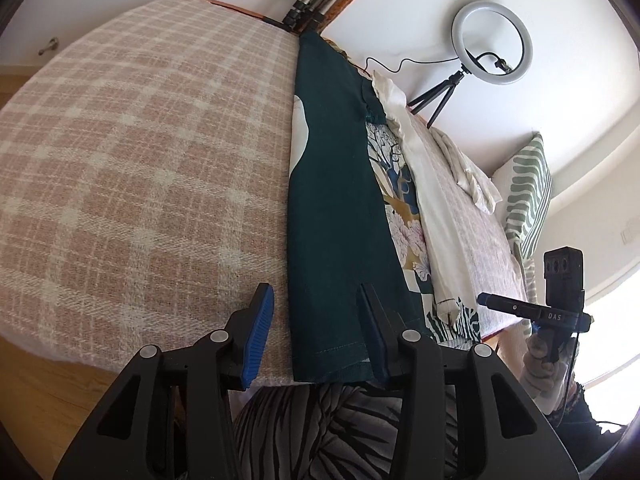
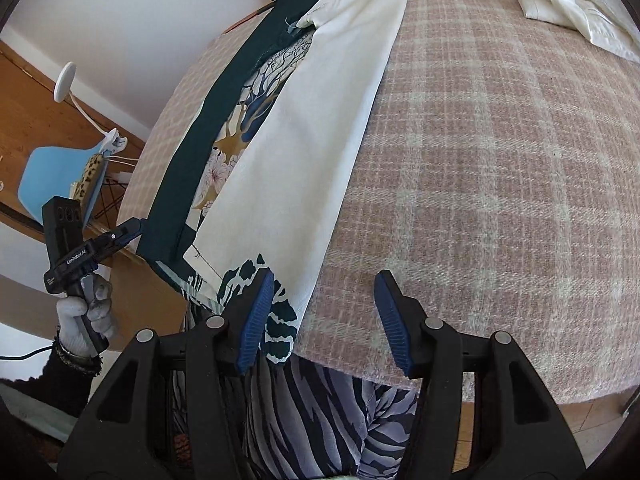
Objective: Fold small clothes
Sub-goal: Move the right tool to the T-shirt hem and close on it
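A: Item 1, garment (image 1: pixel 332 200). Dark green w/ floral print and cream lining. Laid out long and narrow on the pink plaid blanket (image 1: pixel 140 168), running from near edge to far. Looks folded lengthwise already: green panel turned over on the left side, cream panel (image 2: pixel 304 128) turned over on the right, print strip (image 2: pixel 240 120) showing between.

B: Near hem?

A: At the near edge of the bed, some print fabric hanging just over it.

B: Item 2, left gripper (image 1: pixel 316 328)?

A: Jaws part-open, nothing clamped. One pad over the green hem, other over bare blanket just left of it. No grip as far as I can see.

B: Item 3, right gripper (image 2: pixel 324 316)?

A: Jaws apart too, empty. Left pad sits over the printed hem corner, right pad over plain blanket. Gloved hand (image 1: pixel 544 364) holding it, seen from left cam.

B: Other stock?

A: Cream crumpled piece (image 2: pixel 572 4), far right on the blanket. Not folded, prob. next in line. Striped pillow (image 1: pixel 528 196) at the far right end. Ring light (image 1: pixel 492 44) on a tripod behind.

B: Progress est.?

A: Side folds done, I'd judge. Left to do: crosswise fold(s), near hem up toward far end. Both grippers sit at that hem, so likely abt to pinch corners. Then the cream piece.
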`<action>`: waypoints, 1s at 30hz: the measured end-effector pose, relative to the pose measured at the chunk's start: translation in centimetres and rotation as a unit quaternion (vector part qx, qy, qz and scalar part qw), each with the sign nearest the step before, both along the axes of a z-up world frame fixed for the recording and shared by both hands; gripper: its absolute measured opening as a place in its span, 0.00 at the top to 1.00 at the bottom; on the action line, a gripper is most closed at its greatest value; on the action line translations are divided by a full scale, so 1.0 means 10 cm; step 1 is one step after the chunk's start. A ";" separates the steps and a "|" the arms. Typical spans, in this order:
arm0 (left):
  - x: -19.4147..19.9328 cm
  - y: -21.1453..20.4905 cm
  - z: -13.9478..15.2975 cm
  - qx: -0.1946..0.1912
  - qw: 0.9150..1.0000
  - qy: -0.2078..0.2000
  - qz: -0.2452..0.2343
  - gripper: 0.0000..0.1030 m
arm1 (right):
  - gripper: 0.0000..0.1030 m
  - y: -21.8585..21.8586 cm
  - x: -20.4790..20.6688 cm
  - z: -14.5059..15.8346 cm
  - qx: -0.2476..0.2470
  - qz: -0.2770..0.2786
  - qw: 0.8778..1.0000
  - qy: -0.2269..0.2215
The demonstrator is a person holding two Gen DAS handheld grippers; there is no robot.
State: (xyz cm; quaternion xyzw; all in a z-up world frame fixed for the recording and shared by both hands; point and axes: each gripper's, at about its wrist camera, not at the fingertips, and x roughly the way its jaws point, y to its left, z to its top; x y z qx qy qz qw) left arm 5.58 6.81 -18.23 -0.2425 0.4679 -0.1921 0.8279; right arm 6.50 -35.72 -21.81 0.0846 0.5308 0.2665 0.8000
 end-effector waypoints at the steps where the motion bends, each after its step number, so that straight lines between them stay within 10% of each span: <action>1: 0.00 -0.01 -0.01 -0.003 1.000 0.004 -0.008 0.60 | 0.46 0.01 -0.02 0.01 0.001 0.005 1.000 0.003; 15: -0.08 -0.06 -0.06 -0.024 0.999 0.001 -0.030 0.71 | 0.48 0.20 -0.23 -0.12 0.058 0.017 0.998 0.026; 19: -0.05 -0.09 -0.12 -0.024 0.999 0.003 -0.028 0.94 | 0.89 0.22 -0.22 -0.22 0.066 0.008 0.997 0.035; 30: -0.18 -0.10 -0.03 -0.036 0.999 -0.016 -0.027 0.98 | 0.96 0.01 -0.31 -0.10 0.110 -0.015 0.993 0.027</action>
